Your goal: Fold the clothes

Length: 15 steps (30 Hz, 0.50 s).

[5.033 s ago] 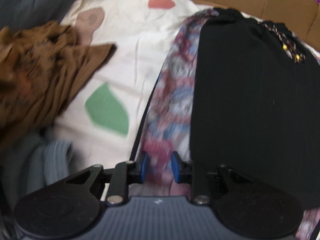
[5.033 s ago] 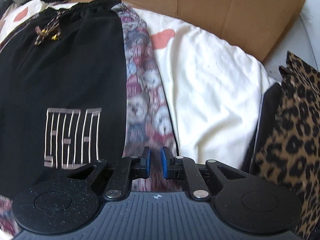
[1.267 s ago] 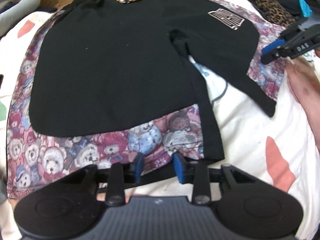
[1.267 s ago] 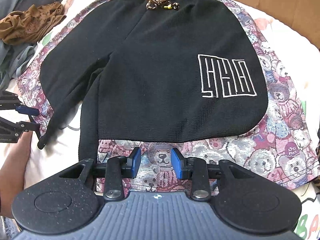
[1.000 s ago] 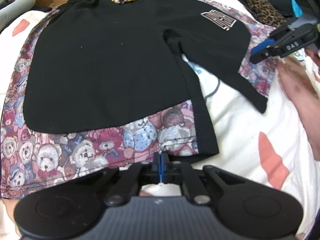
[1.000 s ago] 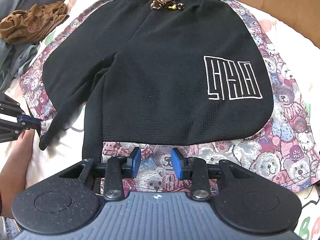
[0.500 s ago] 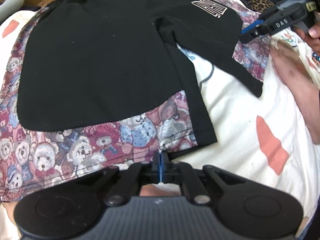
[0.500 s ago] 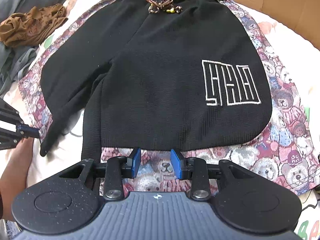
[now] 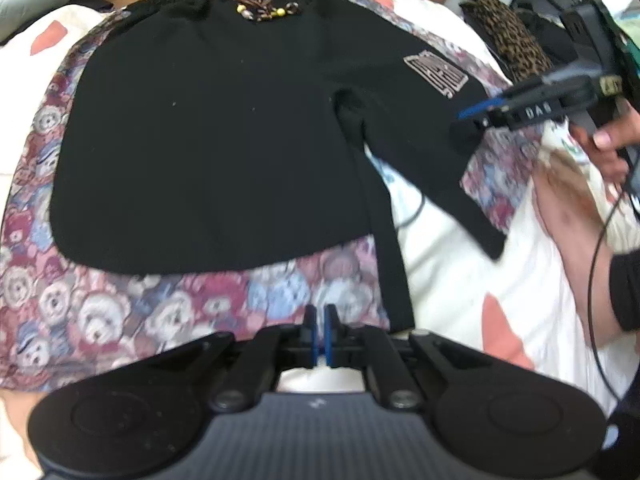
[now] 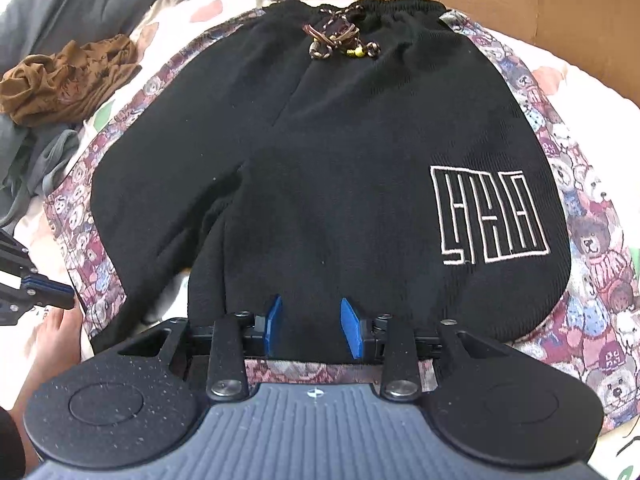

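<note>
The black shorts (image 10: 320,168) are spread flat across the middle of the frame. The hem at lower centre is pinched by the left gripper (image 9: 320,334), while the right gripper (image 10: 310,330) is held spread over the other leg's hem. That hem should be clamped equally low, so both legs are lifted evenly.

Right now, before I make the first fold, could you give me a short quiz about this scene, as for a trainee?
1. True or false: the right gripper is open, above the shorts.
2. Choose one: the white logo sits on the leg nearer to A) the left gripper, or B) the right gripper.
3. Fill in the gap: the left gripper is shut on the ____ of the shorts.

Key:
1. True. Its blue fingers stand apart.
2. B.
3. Hem, on the bear-print edge.
</note>
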### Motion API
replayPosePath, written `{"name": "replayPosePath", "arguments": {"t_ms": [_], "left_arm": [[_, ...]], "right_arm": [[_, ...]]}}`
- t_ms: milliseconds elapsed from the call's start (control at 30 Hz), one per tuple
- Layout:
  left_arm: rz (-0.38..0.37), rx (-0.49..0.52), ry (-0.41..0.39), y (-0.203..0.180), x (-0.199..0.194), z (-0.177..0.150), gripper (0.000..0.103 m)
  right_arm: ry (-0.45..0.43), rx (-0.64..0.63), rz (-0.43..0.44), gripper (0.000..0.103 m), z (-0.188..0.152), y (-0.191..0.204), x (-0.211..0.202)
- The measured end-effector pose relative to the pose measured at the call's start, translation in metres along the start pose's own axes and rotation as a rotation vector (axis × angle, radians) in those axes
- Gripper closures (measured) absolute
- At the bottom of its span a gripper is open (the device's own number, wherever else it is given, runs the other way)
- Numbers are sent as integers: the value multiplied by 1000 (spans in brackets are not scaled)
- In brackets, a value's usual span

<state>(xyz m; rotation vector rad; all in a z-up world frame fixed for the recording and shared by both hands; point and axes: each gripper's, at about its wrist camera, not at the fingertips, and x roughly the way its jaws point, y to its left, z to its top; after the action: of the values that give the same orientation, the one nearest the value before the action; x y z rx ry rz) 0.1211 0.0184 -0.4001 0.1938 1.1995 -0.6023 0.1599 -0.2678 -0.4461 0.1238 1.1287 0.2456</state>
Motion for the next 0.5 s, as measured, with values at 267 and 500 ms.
{"name": "replayPosePath", "arguments": {"t_ms": [267, 500], "left_arm": [[-26, -51, 33, -8, 33, 1, 100], [-45, -146, 28, 6, 19, -16, 100]], "right_arm": [[46, 9, -21, 70, -6, -1, 11], [89, -10, -21, 70, -14, 2, 13]]}}
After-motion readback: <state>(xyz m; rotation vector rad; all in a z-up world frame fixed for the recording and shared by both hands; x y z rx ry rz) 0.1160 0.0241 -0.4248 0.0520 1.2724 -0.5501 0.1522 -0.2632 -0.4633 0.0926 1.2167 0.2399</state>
